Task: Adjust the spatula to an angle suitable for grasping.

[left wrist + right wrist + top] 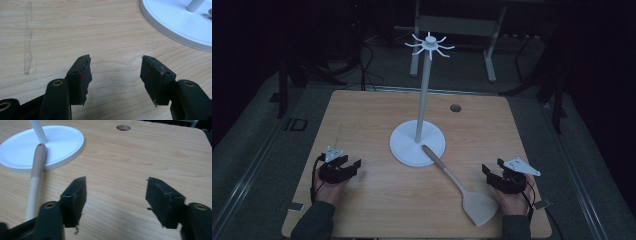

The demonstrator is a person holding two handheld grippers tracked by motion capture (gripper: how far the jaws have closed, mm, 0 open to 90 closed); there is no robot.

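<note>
Plenty of bare table (362, 120) is left open along the left side and the far edge. The middle is blocked by the white stand (417, 142), its pole topped with hooks (430, 45). The near-right lane is cut diagonally by a spatula (462, 187), whose handle tip is propped on the stand's base.

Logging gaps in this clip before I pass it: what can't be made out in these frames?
- Spatula: in the right gripper view its blade is cut off by the bottom edge and the jaw.
- Stand: in both gripper views the top edge cuts off its pole and hooks.
- Room behind the table: high view, too dark to identify.
</note>
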